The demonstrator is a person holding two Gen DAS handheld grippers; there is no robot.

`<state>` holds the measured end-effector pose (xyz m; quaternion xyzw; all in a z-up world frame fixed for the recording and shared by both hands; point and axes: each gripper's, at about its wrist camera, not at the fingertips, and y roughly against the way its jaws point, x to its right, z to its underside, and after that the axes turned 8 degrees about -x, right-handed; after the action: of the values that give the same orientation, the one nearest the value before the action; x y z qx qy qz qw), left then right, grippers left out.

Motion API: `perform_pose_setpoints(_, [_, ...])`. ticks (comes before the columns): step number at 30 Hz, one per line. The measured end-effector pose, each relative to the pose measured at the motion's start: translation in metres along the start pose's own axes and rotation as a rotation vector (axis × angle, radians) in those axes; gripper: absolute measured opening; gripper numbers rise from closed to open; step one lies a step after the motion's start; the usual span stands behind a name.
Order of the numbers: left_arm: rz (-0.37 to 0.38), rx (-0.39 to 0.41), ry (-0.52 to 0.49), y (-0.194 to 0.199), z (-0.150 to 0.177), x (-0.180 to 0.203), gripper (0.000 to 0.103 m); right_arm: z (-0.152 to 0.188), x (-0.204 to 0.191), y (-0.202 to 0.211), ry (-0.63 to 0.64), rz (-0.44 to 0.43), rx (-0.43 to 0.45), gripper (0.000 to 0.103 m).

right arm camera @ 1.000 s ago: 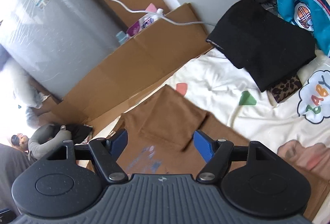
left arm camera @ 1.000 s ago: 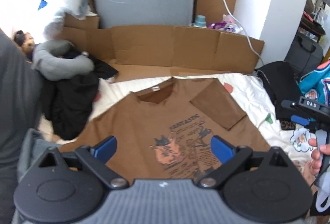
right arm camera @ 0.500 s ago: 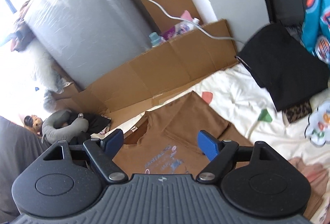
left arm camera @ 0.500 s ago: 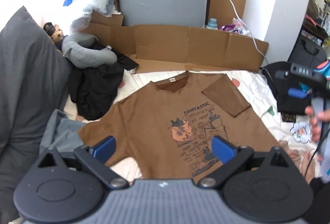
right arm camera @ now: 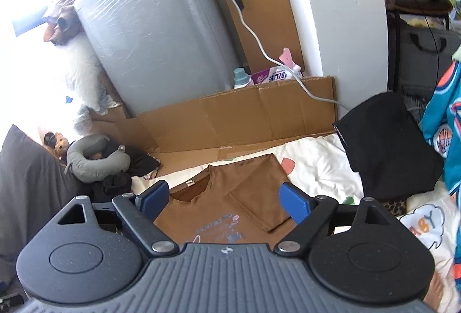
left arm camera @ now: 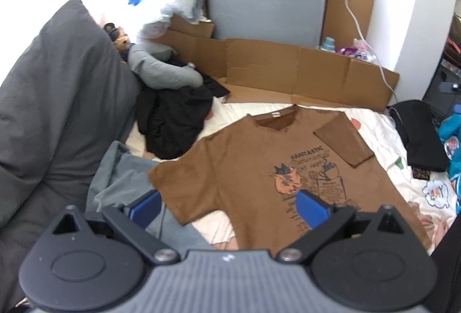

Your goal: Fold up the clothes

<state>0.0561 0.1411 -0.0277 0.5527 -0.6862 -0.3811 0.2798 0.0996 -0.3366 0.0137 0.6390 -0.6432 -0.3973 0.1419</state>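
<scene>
A brown T-shirt (left arm camera: 245, 169) with a cat print lies flat, print side up, on the white bedsheet (left arm camera: 383, 140). Its right sleeve (left arm camera: 343, 140) is folded in over the chest, while the left sleeve (left arm camera: 178, 180) lies spread out. My left gripper (left arm camera: 227, 207) hovers open above that left sleeve and the hem, holding nothing. High over the shirt's collar (right arm camera: 190, 189), my right gripper (right arm camera: 223, 199) has its jaws opening wide with nothing between them; the folded sleeve (right arm camera: 259, 197) shows below it.
A grey pillow (left arm camera: 57, 117) and grey garment (left arm camera: 124, 183) lie left of the shirt, with black clothes (left arm camera: 173, 117) and a neck pillow (left arm camera: 161, 73) behind. Cardboard (left arm camera: 288, 68) lines the bed's far edge before a wrapped appliance (right arm camera: 155, 33). Black folded clothing (right arm camera: 383, 140) and a teal jersey (right arm camera: 443, 122) sit right.
My left gripper has drifted left, bringing the spread left sleeve and grey pillow into view. My right gripper has risen, rolled level and opened wider; the shirt looks smaller below it.
</scene>
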Motion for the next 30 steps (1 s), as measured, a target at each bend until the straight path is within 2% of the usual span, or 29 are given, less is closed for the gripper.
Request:
perform_pose_setpoints(3, [0.009,-0.002,0.042,0.000,0.003,-0.014,0.101,0.001,-0.013,0.015,0.047,0.005,0.001,0.091])
perform_pose_setpoints(8, [0.003,-0.012,0.113,0.000,0.008,-0.036,0.101,0.009,-0.034,0.026,0.116,-0.045,0.001,0.093])
perform_pose_setpoints(14, [-0.010,-0.015,0.169,0.001,0.010,-0.055,0.101,0.018,-0.050,0.021,0.142,-0.051,-0.020,0.093])
perform_pose_setpoints(21, [-0.026,-0.022,0.230,-0.005,0.019,-0.073,0.100,0.025,-0.054,-0.004,0.148,-0.095,-0.043,0.093])
perform_pose_setpoints(26, [-0.038,-0.054,0.312,-0.027,0.027,-0.082,0.091,0.040,-0.053,-0.040,0.157,-0.147,-0.082,0.093])
perform_pose_setpoints(30, [-0.013,-0.089,0.363,-0.053,0.031,-0.088,0.088,0.053,-0.051,-0.071,0.171,-0.187,-0.130,0.093])
